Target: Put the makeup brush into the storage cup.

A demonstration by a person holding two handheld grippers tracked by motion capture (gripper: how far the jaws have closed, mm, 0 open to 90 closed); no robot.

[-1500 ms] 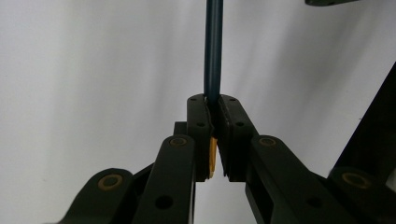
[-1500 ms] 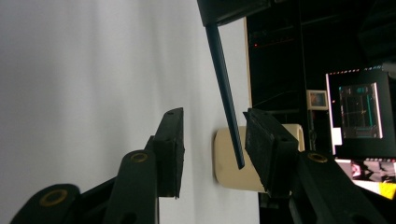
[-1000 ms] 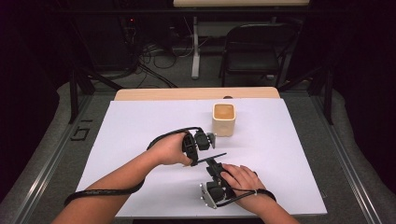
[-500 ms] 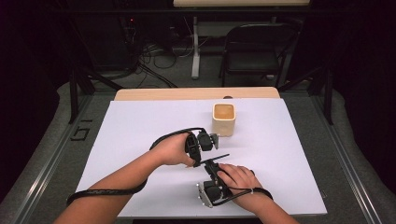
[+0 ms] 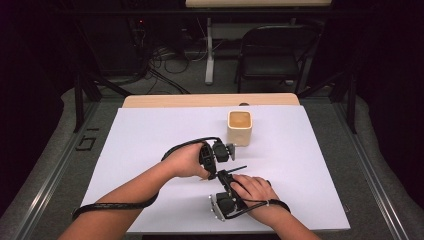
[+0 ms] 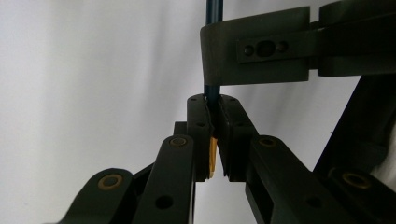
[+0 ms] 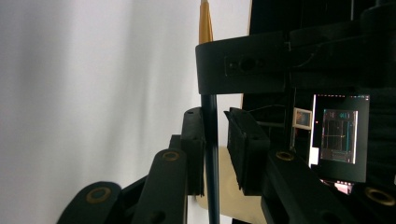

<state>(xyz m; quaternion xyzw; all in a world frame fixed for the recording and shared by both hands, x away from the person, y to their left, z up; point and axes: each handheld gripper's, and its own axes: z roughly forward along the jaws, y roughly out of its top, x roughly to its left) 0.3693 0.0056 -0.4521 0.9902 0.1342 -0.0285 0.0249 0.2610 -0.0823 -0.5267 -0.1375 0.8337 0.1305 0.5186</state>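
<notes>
Both hands are sitting a little closer together than a second ago, my left gripper (image 5: pixel 224 151) having slid slightly toward the near edge and the right gripper (image 5: pixel 223 175) having nudged up under it. Between them I am holding a thin dark stick (image 5: pixel 235 169) with a yellow end, a pencil or brush as far as I can tell. In the left gripper view my jaws are clenching it, the yellow end (image 6: pixel 212 156) showing just below the pads and the dark shaft (image 6: pixel 213 46) running up past the other gripper's jaw. In the right gripper view the stick (image 7: pixel 211 154) is lying against one pad with a gap to the other, so those jaws are standing released around it, and the yellow tip (image 7: pixel 204 21) is poking out beyond the left gripper. All this is happening over the near middle of the white table (image 5: pixel 310 165). Farther back a tan cup (image 5: pixel 239 127) is standing upright, apart from the grippers. Beyond the table a dark chair (image 5: pixel 272 60) is standing.
</notes>
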